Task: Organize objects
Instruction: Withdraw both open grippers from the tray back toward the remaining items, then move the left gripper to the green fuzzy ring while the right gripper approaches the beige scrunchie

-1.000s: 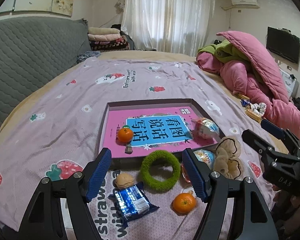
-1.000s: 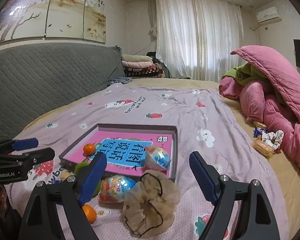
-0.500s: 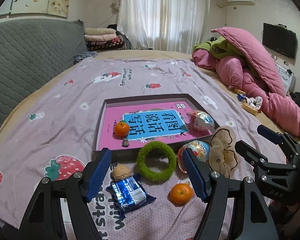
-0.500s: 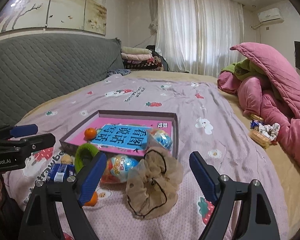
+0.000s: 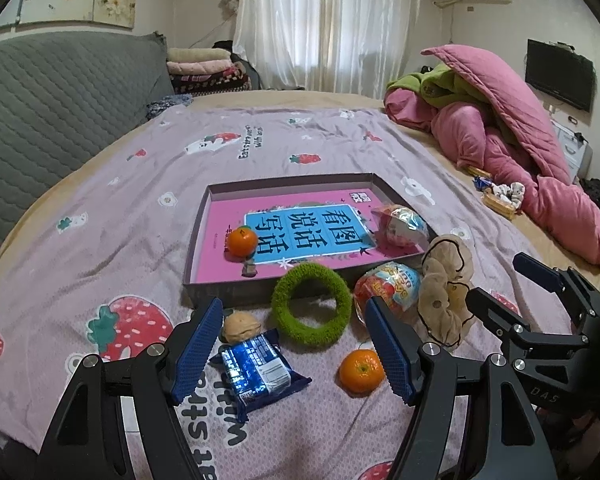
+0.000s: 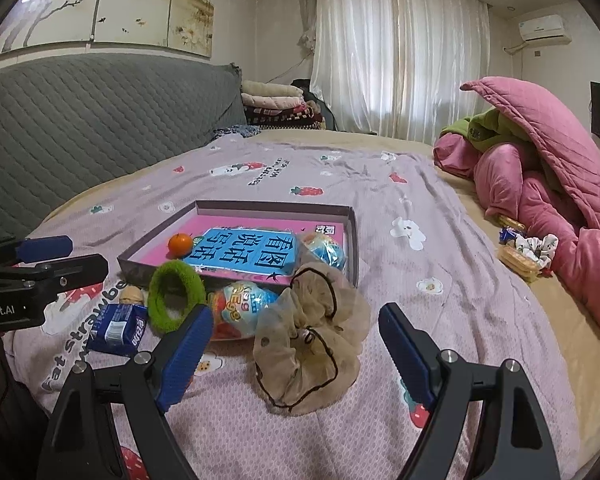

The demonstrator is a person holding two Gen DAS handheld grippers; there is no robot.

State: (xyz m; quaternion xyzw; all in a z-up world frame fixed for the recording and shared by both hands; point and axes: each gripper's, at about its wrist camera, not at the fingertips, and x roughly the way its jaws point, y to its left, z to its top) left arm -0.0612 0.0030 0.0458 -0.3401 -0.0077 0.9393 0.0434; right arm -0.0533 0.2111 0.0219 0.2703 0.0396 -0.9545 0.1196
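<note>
A shallow grey box (image 5: 198, 224) with a pink and blue book holds a tangerine (image 5: 242, 242) and a foil egg (image 5: 400, 226). In front of it lie a green fuzzy ring (image 5: 311, 309), a second foil egg (image 5: 388, 286), a beige scrunchie (image 5: 446, 292), a walnut (image 5: 242, 326), a blue snack packet (image 5: 258, 370) and a second tangerine (image 5: 361, 371). My left gripper (image 5: 294, 354) is open and empty, just above the packet. My right gripper (image 6: 296, 356) is open and empty, with the scrunchie (image 6: 312, 332) between its fingers' line.
The objects lie on a lilac strawberry-print bedspread (image 5: 100, 216). A pink quilt pile (image 5: 520, 148) sits at the right, with snacks (image 5: 500, 196) beside it. A grey padded headboard (image 5: 40, 100) runs along the left. The bed's near edge is just below the grippers.
Both grippers have drawn back and risen slightly; the box and loose items now sit farther off in both views. Both stay open and nothing was picked up.
</note>
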